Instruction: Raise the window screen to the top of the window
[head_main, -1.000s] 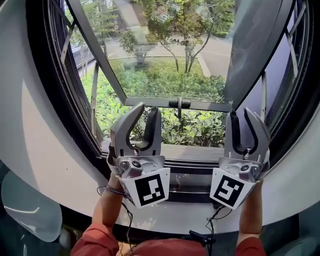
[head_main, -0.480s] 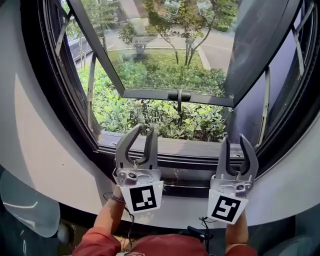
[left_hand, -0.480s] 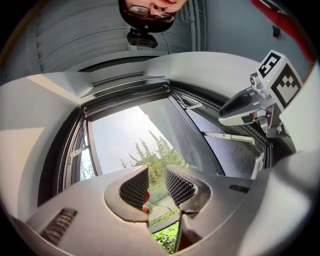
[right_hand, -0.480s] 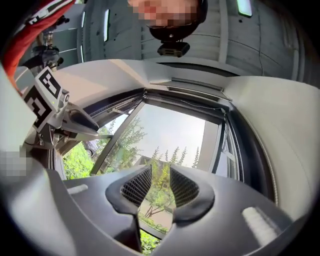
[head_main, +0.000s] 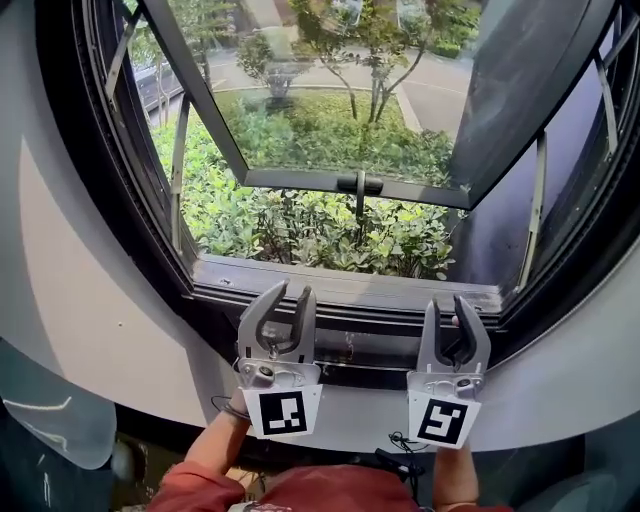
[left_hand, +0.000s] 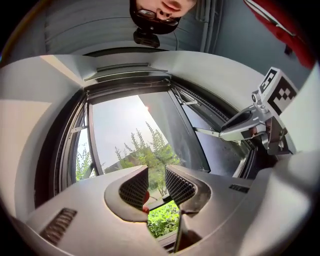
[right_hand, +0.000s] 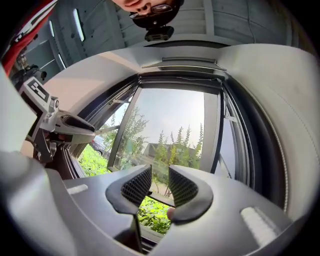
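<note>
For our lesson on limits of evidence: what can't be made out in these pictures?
- Window screen: not identifiable in any view.
- Window top: cut off by the head view's upper edge.
- Sill: mostly hidden in the gripper views behind left gripper and right gripper.

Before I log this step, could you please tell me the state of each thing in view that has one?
left gripper, open, nothing between its jaws.
right gripper, open, nothing between its jaws.
window sash, open, swung outward.
window opening, no screen seen across it.

Grey wall (head_main: 90, 330) w/ open window (head_main: 330, 182), shrubs (head_main: 300, 225) outside.
</note>
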